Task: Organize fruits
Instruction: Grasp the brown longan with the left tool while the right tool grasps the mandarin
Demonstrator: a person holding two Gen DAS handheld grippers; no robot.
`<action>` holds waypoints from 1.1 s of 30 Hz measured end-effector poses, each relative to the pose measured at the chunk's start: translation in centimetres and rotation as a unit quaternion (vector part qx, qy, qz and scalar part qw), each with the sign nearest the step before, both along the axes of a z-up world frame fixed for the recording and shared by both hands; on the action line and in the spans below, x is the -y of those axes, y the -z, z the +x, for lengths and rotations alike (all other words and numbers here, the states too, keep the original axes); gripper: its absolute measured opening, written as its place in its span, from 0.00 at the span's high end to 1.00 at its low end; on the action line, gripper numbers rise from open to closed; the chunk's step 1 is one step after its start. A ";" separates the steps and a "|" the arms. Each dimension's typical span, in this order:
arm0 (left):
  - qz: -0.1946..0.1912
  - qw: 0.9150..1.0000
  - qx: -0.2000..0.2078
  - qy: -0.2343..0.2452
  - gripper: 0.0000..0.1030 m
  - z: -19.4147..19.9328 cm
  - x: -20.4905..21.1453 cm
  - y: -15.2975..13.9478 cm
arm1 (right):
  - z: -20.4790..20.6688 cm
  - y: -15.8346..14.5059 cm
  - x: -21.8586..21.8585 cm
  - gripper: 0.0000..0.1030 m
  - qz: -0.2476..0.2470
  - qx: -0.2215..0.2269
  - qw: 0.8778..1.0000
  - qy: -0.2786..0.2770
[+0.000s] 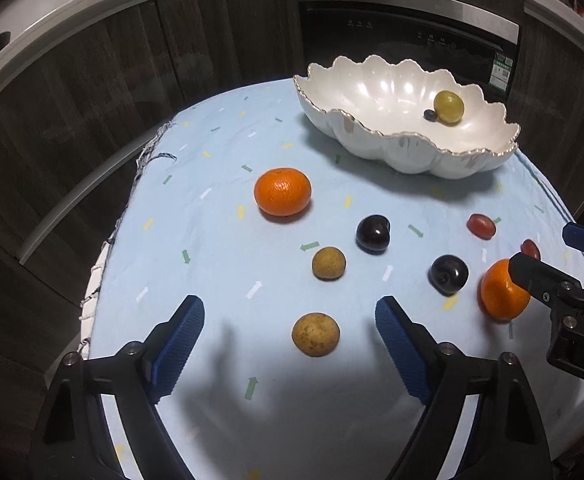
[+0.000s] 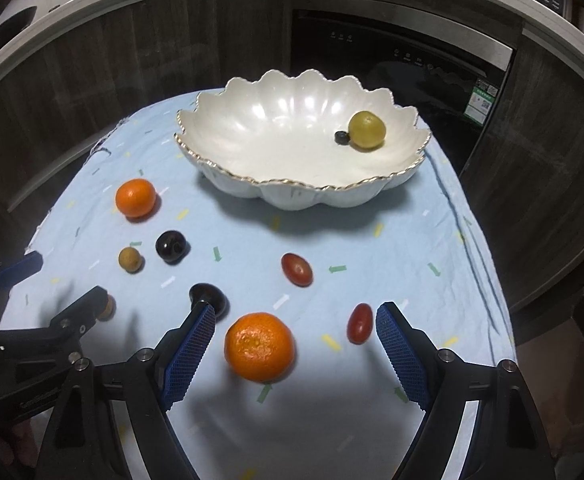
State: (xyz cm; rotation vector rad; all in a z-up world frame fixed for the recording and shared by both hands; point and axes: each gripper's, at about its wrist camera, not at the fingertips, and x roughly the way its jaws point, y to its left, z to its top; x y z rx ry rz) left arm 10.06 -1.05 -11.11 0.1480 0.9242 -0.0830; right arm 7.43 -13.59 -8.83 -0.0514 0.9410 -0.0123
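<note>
A white scalloped bowl (image 1: 375, 140) (image 2: 252, 184) holds a green grape (image 1: 448, 107) (image 2: 367, 129) and a blueberry (image 1: 429, 114) (image 2: 342, 137). My left gripper (image 1: 290, 318) is open above a brown longan (image 1: 315, 334). My right gripper (image 2: 295, 322) is open around a tangerine (image 2: 259, 346) (image 1: 501, 292), not touching it. Loose on the cloth lie a second tangerine (image 1: 282, 191) (image 2: 135, 197), a second longan (image 1: 328, 263) (image 2: 129, 259), two dark cherries (image 1: 373, 234) (image 1: 448, 274) and two red grapes (image 2: 296, 269) (image 2: 359, 323).
The light blue patterned cloth (image 1: 220, 240) covers a small table; its edges drop off at left and right. Dark wooden cabinets (image 1: 92, 100) and a built-in appliance (image 1: 407, 36) stand behind. The right gripper shows in the left wrist view (image 1: 547, 252).
</note>
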 end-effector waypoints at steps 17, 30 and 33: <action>-0.010 0.999 -0.029 0.013 0.42 0.4 0.1 2.5 | 0.3 2.3 -0.6 0.19 0.002 -0.030 0.999 -0.021; -0.032 0.999 -0.031 0.028 0.64 0.4 0.3 3.0 | 0.7 3.5 -0.4 0.36 0.015 -0.051 0.998 -0.027; -0.036 0.998 -0.031 0.033 0.68 0.4 0.5 3.0 | 0.8 3.7 -0.4 0.43 0.023 -0.056 0.998 -0.033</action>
